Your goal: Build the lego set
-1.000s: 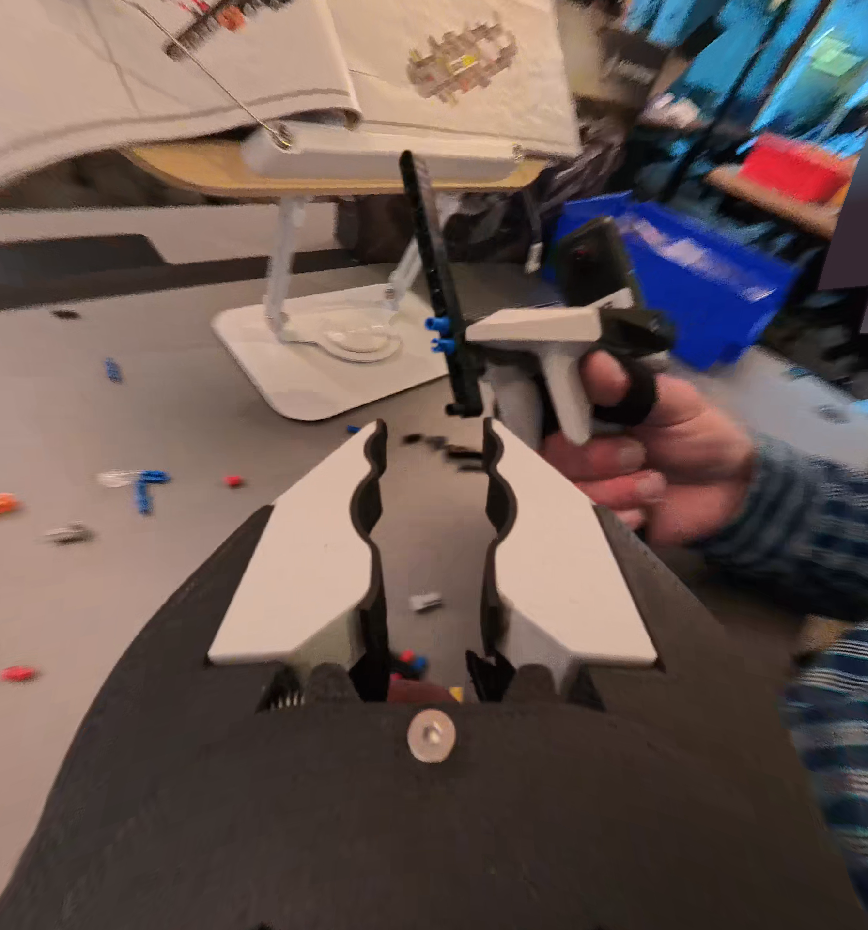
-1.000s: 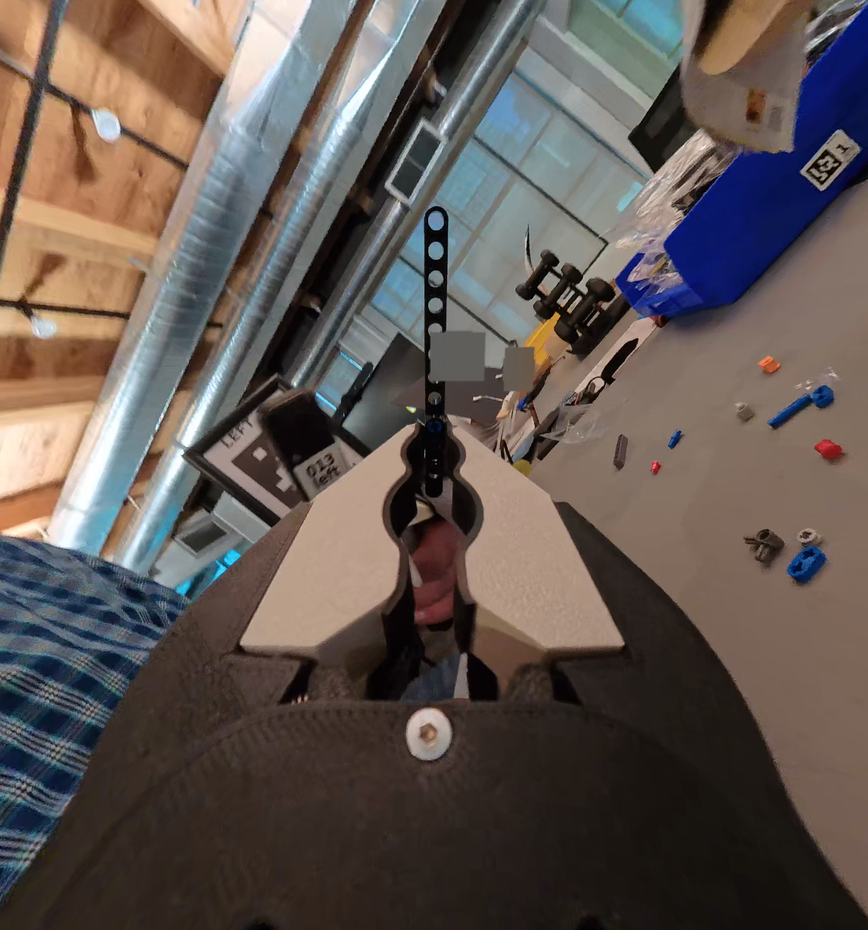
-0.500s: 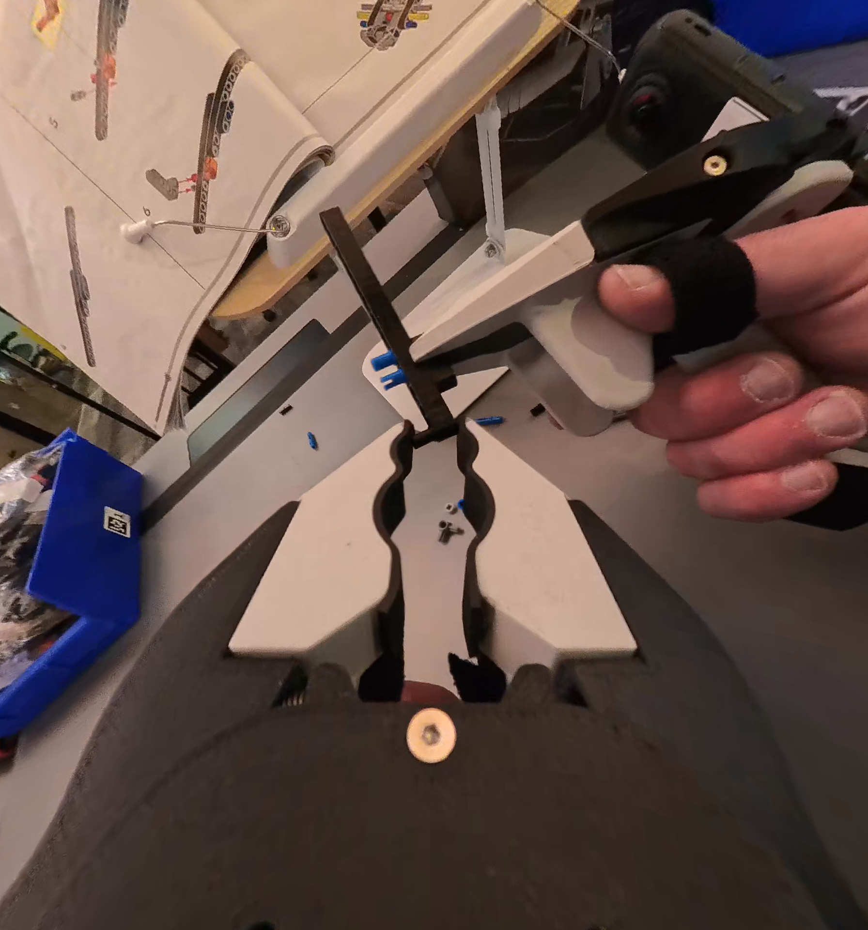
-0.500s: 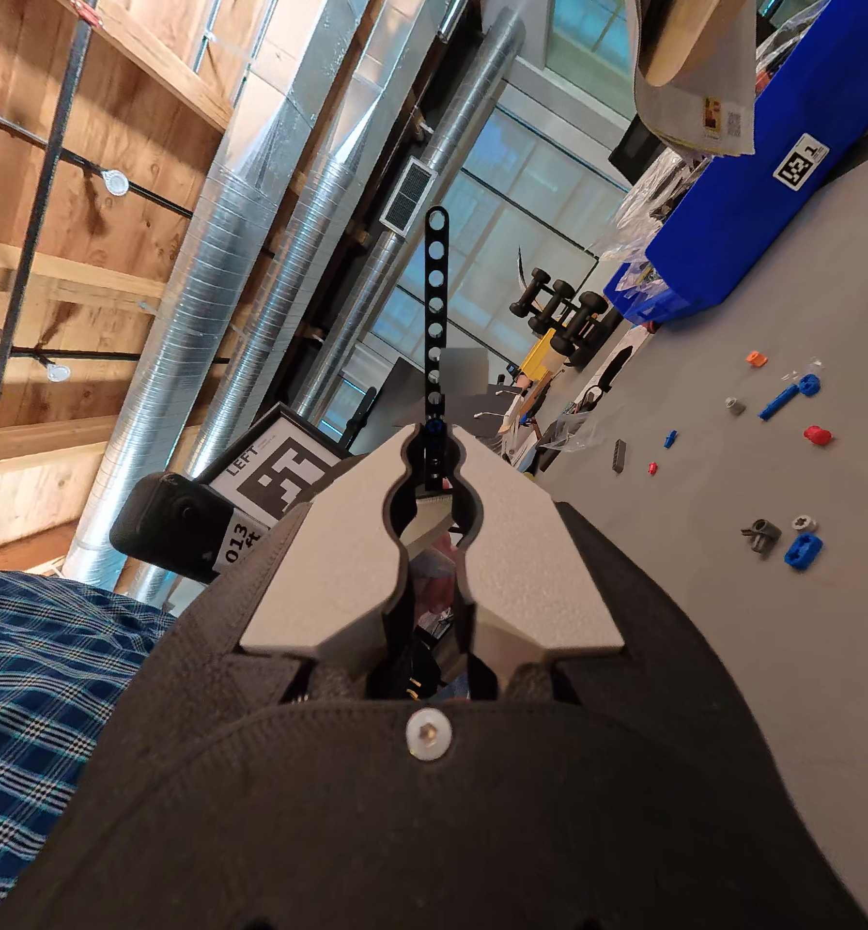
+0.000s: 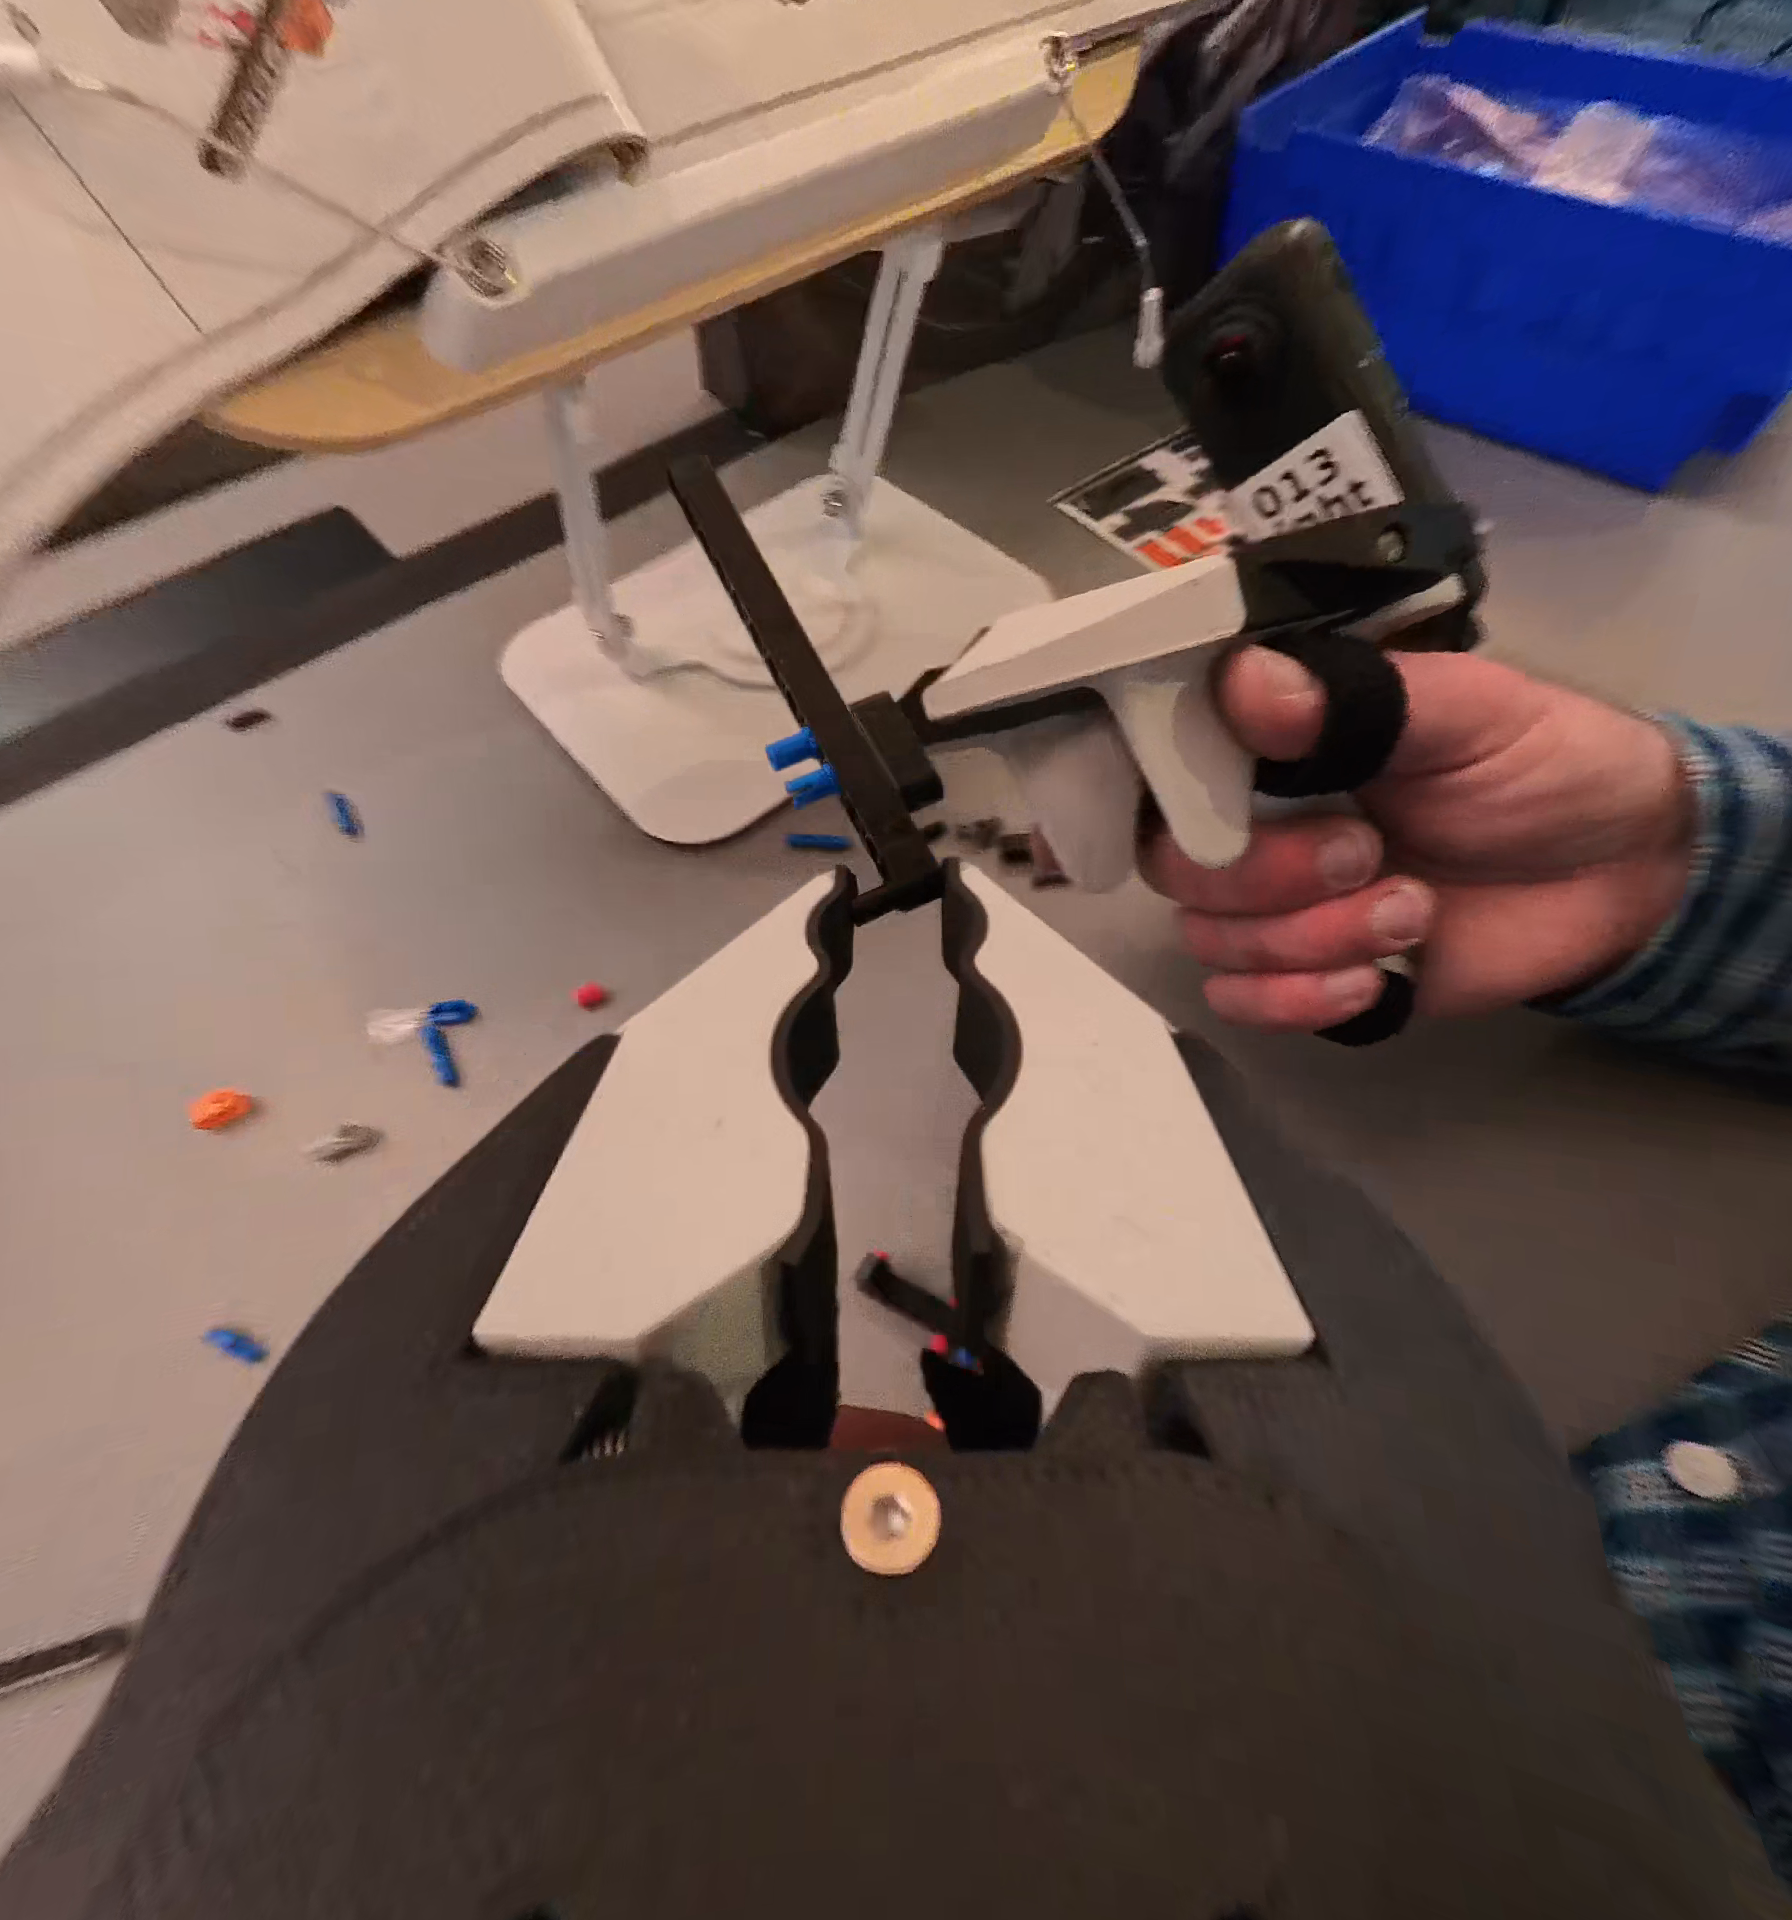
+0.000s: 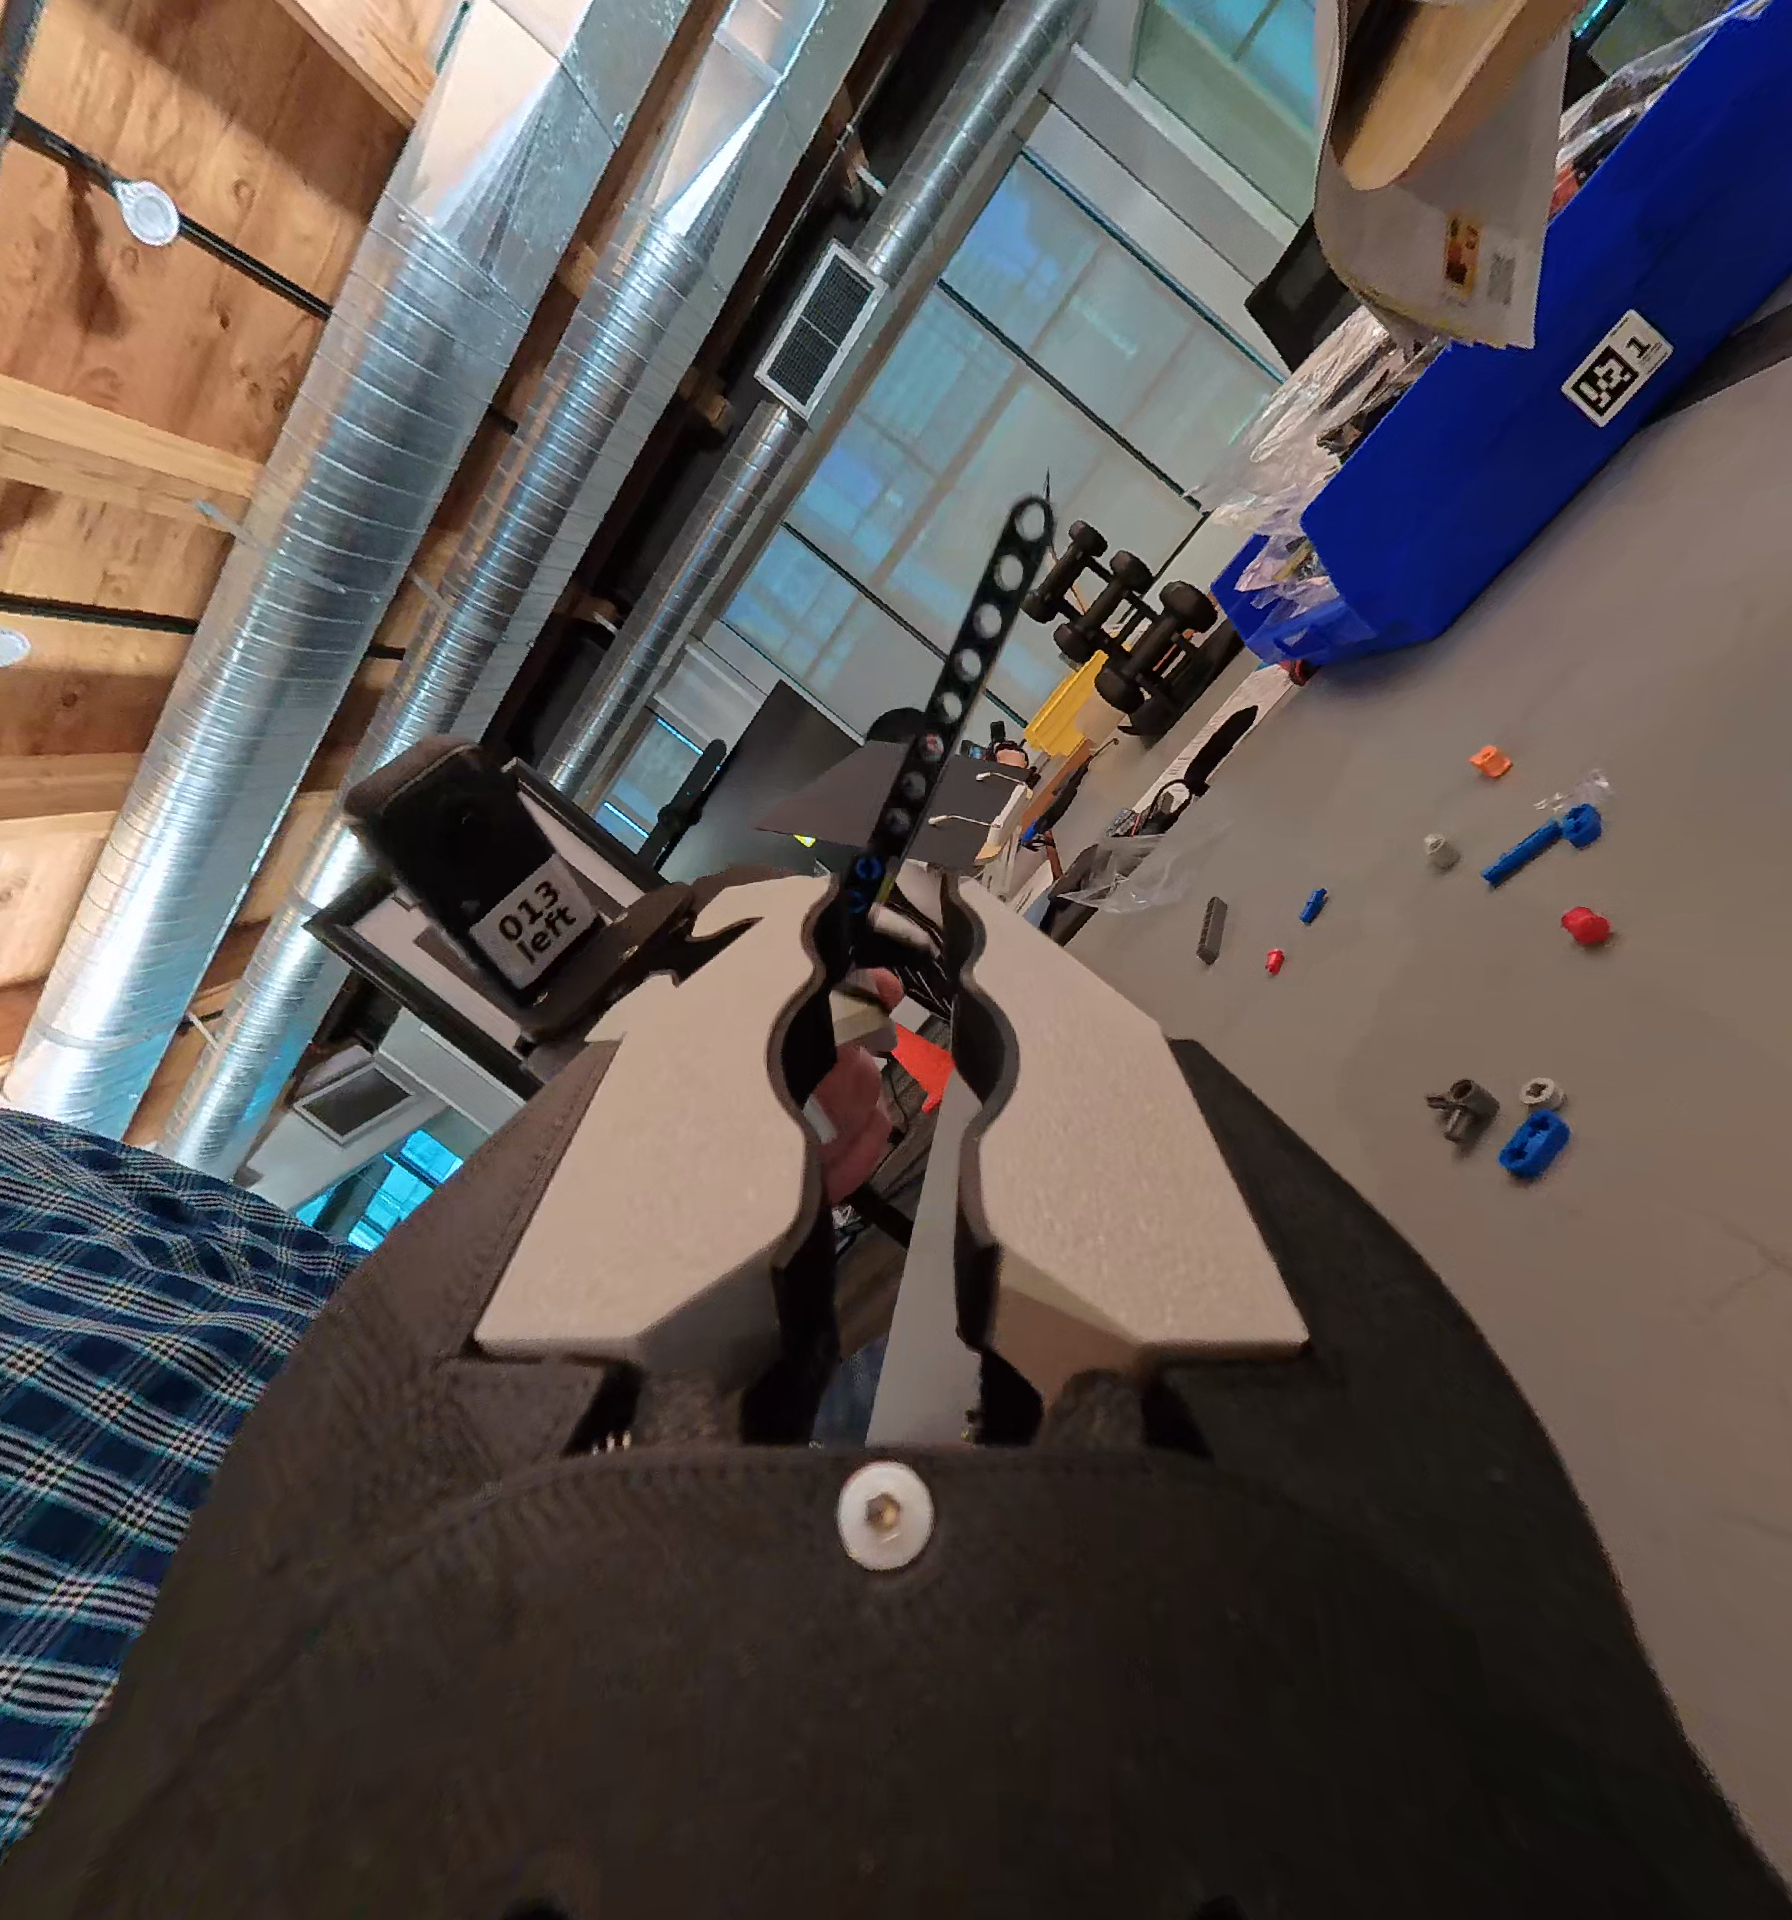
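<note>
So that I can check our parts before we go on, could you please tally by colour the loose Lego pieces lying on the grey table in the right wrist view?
Blue pieces: 3
Red pieces: 2
Grey pieces: 3
Orange pieces: 1
Black pieces: 1
Total: 10
A faint clear bit is too unclear to count.

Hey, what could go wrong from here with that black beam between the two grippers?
The left gripper pinches only the black beam's very end while the right gripper's jaws look parted: the beam could swing or drop. The blue pins beside the right gripper might get knocked out.
</note>
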The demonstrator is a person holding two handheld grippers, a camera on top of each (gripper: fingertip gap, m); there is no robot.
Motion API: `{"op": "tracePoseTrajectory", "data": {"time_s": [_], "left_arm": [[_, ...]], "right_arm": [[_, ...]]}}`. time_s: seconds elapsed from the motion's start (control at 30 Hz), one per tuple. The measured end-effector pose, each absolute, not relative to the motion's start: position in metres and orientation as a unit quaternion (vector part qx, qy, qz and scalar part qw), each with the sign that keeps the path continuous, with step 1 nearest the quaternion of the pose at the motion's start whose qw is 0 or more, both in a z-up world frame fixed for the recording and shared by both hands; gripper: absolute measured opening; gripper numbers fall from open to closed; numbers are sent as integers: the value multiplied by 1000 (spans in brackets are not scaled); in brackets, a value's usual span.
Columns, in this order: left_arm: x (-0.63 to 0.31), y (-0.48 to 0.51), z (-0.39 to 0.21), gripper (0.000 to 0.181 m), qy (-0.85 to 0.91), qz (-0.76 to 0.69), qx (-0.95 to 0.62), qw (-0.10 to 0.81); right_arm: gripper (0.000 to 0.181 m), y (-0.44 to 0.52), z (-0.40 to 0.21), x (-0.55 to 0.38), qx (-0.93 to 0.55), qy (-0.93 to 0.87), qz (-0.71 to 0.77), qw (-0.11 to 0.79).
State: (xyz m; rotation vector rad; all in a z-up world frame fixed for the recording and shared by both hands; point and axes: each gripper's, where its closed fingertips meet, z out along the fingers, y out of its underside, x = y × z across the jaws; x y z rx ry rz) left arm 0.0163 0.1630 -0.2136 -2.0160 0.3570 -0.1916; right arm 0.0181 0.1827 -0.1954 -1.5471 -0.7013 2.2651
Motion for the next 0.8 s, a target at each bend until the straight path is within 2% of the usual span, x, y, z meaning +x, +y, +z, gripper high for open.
{"op": "tracePoseTrajectory", "data": {"time_s": [0.47,0.67,0.8], "left_arm": [[33,150,-205,15,111,-337,-805,476],[48,141,-204,15,121,-413,-785,446],[54,137,-203,15,123,-448,-772,433]], "right_arm": [[21,186,-191,22,-512,-235,815,134],[8,183,-181,27,-479,-230,839,116],[6,179,-176,30,-463,-234,848,109]]}}
